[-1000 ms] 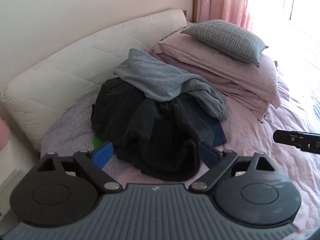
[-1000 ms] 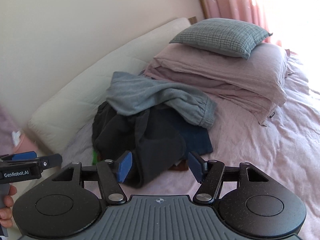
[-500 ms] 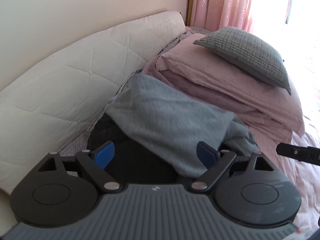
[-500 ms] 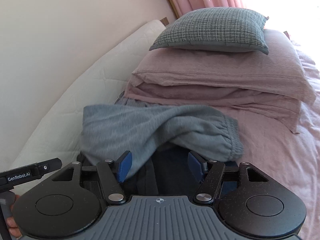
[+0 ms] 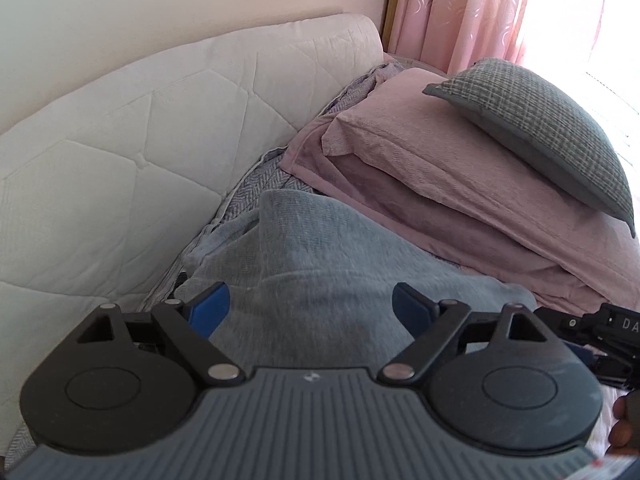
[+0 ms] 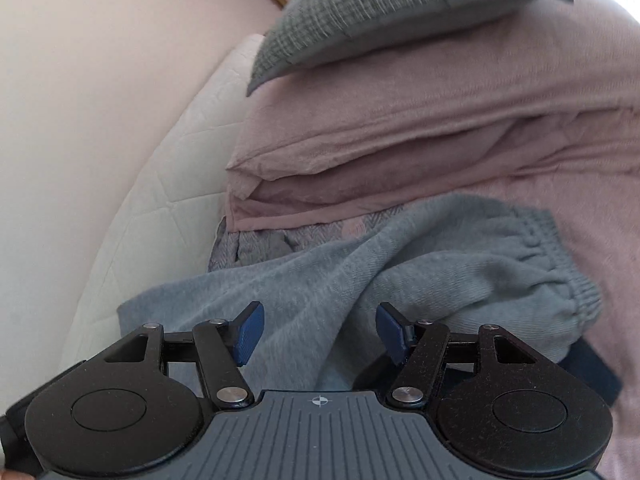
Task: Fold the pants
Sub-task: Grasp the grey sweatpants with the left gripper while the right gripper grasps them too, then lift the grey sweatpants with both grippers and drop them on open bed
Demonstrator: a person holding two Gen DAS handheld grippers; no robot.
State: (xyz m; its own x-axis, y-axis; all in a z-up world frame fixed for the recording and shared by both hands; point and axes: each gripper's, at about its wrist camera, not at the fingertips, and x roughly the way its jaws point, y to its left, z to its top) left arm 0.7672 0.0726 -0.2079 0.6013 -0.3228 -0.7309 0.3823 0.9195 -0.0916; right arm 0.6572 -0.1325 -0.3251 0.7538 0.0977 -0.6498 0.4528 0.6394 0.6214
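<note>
Both wrist cameras look steeply down, close over the grey pants [image 5: 320, 280] [image 6: 328, 280], sharing the checked pillow [image 5: 540, 128] [image 6: 380, 12].

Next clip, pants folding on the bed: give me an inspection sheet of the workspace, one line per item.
Surface: pink bedsheet, wrinkled.
Job's things: grey sweatpants crumpled on top of the pile, elastic waistband to the right; dark garment peeking out beneath.
Clutter: folded pink bedding with a grey checked pillow on top.
Grippers: left gripper and right gripper both open over the sweatpants, nothing held.
Cables: nothing seen.
Surroundings: white quilted cushion against the wall, pink curtain.
</note>
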